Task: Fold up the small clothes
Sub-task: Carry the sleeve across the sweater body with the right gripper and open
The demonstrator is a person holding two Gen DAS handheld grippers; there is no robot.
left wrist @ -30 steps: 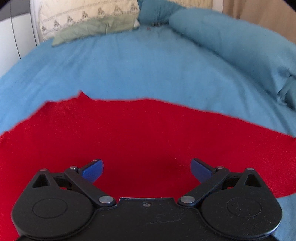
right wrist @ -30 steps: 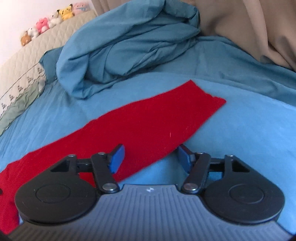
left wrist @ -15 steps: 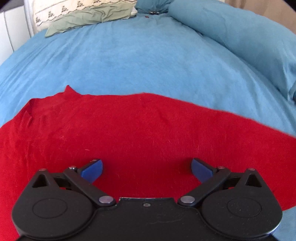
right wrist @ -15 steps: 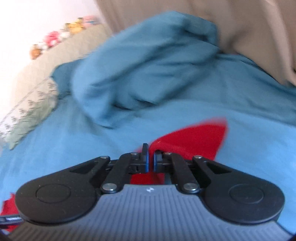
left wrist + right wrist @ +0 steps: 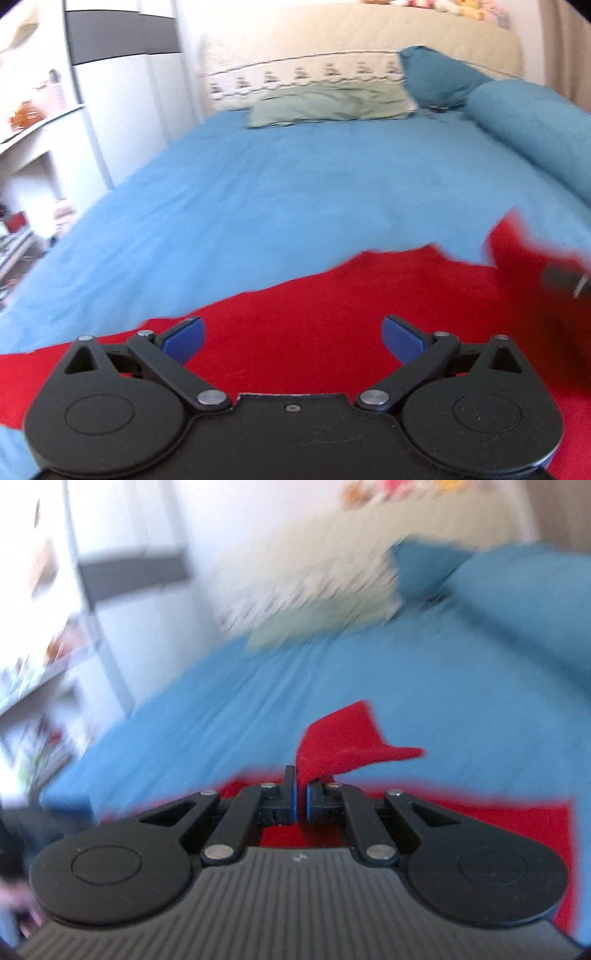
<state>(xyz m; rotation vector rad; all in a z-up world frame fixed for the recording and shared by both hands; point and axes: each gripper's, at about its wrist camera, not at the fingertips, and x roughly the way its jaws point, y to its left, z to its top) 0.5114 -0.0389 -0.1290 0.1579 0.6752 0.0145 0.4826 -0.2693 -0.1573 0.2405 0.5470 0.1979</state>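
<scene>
Gripping one raised corner of the single red fabric garment (image 5: 343, 746), the right gripper (image 5: 301, 794) has its two blue-padded fingers (image 5: 293, 794) nearly pressed together, with the cloth pinched between them and its free tip flaring up and to the right above the jaws. One garment is present; the rest of it lies spread flat on the blue bed sheet (image 5: 221, 716), showing as a red band behind and to both sides of the right gripper body. In the left wrist view, the same red fabric garment (image 5: 332, 306) covers the lower part of the blue bed sheet (image 5: 277, 192), and one lifted portion of it rises at the right edge, blurred. The left gripper (image 5: 293, 336) holds nothing: its two blue-padded fingers (image 5: 184, 338) stand wide apart above the flat red cloth, and whether they touch it cannot be told. At the head of the bed lie one pale green pillow (image 5: 332, 103), one cream patterned pillow (image 5: 314, 77) behind it, and one dark teal pillow (image 5: 439, 77) to the right. One rolled blue duvet (image 5: 535, 125) runs along the right side of the bed. One white wardrobe with a grey band (image 5: 125, 74) stands left of the bed. The right wrist view is heavily blurred, so background detail there cannot be resolved.
</scene>
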